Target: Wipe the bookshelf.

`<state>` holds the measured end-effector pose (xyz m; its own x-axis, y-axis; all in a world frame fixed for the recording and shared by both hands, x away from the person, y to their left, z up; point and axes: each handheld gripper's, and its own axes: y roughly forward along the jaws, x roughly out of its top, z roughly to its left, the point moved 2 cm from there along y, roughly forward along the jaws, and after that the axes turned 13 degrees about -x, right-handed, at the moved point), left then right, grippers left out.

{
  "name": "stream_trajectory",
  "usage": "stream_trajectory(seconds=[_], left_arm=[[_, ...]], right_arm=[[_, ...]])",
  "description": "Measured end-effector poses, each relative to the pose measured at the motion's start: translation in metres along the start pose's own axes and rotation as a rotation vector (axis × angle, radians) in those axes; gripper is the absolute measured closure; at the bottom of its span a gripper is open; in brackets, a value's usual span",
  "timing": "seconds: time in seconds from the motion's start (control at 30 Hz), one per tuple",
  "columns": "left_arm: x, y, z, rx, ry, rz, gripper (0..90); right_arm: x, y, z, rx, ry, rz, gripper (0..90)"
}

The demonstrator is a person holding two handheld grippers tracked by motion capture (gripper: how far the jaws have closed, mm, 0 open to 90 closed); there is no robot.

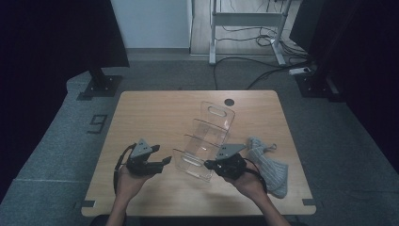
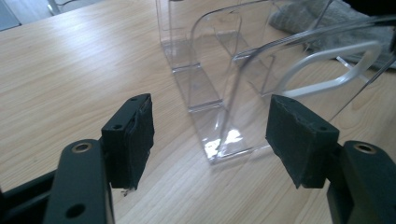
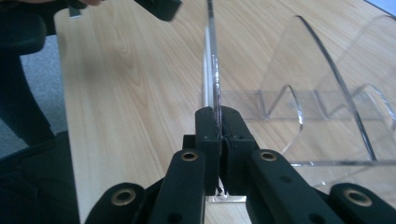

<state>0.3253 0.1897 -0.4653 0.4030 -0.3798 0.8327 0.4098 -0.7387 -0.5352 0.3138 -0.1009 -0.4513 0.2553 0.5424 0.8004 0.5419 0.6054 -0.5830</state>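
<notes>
1. A wooden bench [image 1: 155, 117] stands on grey carpet, with dark screens at both sides and a white desk frame [image 1: 247, 21] with trailing cables behind it.
2. A clear acrylic file rack [image 1: 204, 141] with several stepped dividers lies near the middle of the bench, its handle cut-out toward the far edge.
3. The right gripper [image 1: 208, 165] meets the rack's near end; in the right gripper view its jaws are clenched on the thin edge of a clear panel [image 3: 214, 70], which rises straight up between the pads.
4. The left gripper [image 1: 165, 161] sits just left of the rack, apart from it. In the left gripper view its jaws stand released and wide, with nothing between the pads; the rack's near corner [image 2: 233, 144] lies ahead of them on the wood.
5. A grey knitted cloth [image 1: 270, 165] lies at the rack's right, beside the right hand [image 1: 249, 181].
6. A round black grommet [image 1: 229, 101] is set near the bench's far edge.
</notes>
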Motion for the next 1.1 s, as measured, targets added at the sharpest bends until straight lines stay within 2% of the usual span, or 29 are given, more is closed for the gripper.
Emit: stream_trajectory(seconds=[0.17,0.23,0.33,0.43,0.5,0.57,0.63,1.1], left_arm=[[0.002,0.007,-0.006,-0.007,0.010,-0.003,32.5],[0.003,0.010,-0.008,-0.009,0.014,0.001,32.6],[0.003,0.013,-0.009,-0.006,0.019,0.008,32.6],[0.004,0.018,-0.011,-0.003,0.012,-0.001,32.9],[0.004,0.019,-0.012,0.000,0.013,-0.002,33.0],[0.004,0.020,-0.013,0.000,0.012,-0.005,33.2],[0.004,0.021,-0.013,-0.013,0.008,-0.003,37.3],[0.004,0.033,-0.013,0.054,-0.013,-0.014,37.6]], right_arm=[[0.000,0.001,0.002,0.025,-0.006,0.006,76.2],[0.000,-0.002,0.000,0.036,0.006,0.005,75.1],[0.000,-0.006,-0.002,0.039,0.014,0.002,75.9],[-0.001,-0.010,-0.006,0.043,0.034,0.004,84.5],[0.000,-0.009,-0.006,0.050,0.038,0.001,86.3],[0.000,-0.009,-0.005,0.050,0.036,0.000,86.4],[0.001,-0.008,-0.003,0.046,0.030,-0.002,86.6],[0.010,0.001,0.015,0.058,0.031,-0.009,85.6]])
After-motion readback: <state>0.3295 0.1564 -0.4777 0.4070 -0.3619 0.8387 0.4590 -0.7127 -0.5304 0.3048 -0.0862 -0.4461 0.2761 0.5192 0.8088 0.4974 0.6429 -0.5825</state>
